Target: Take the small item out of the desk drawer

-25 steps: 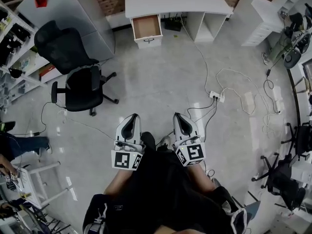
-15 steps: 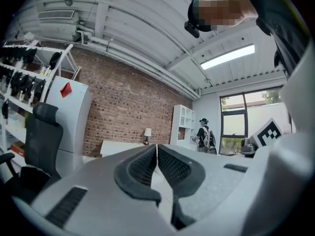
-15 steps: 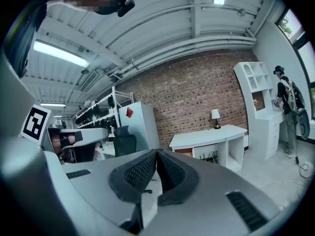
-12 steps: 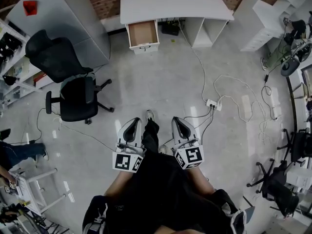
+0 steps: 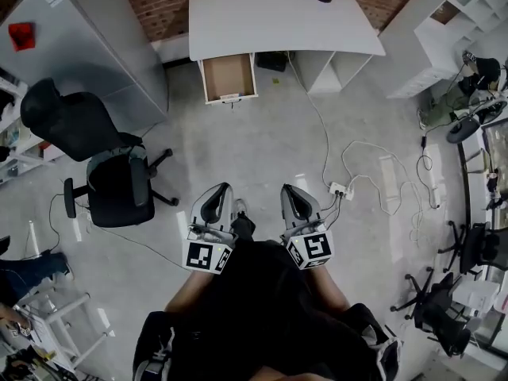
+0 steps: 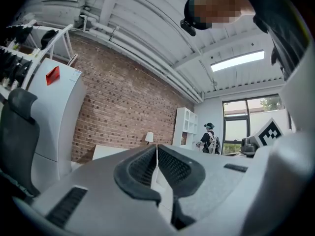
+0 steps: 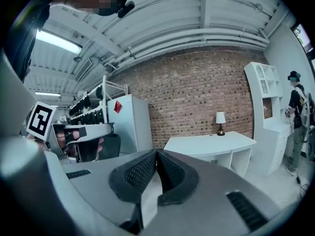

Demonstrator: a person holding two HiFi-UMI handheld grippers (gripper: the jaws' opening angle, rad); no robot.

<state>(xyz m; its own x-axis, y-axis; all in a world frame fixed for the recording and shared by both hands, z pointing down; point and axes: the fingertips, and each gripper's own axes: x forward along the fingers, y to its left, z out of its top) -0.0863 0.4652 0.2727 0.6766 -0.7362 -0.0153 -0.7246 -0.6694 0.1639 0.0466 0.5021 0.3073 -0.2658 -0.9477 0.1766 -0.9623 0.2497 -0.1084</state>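
Approach step: the left gripper (image 5: 220, 193) and right gripper (image 5: 290, 190) are both clenched and empty. The open drawer (image 5: 228, 78) under the table (image 5: 278, 22) lies well ahead of them; the small item inside cannot be made out. The next move should be to reach the drawer and open one gripper.

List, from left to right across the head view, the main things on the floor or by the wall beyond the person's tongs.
black office chair → open desk drawer → power strip → white shelf unit
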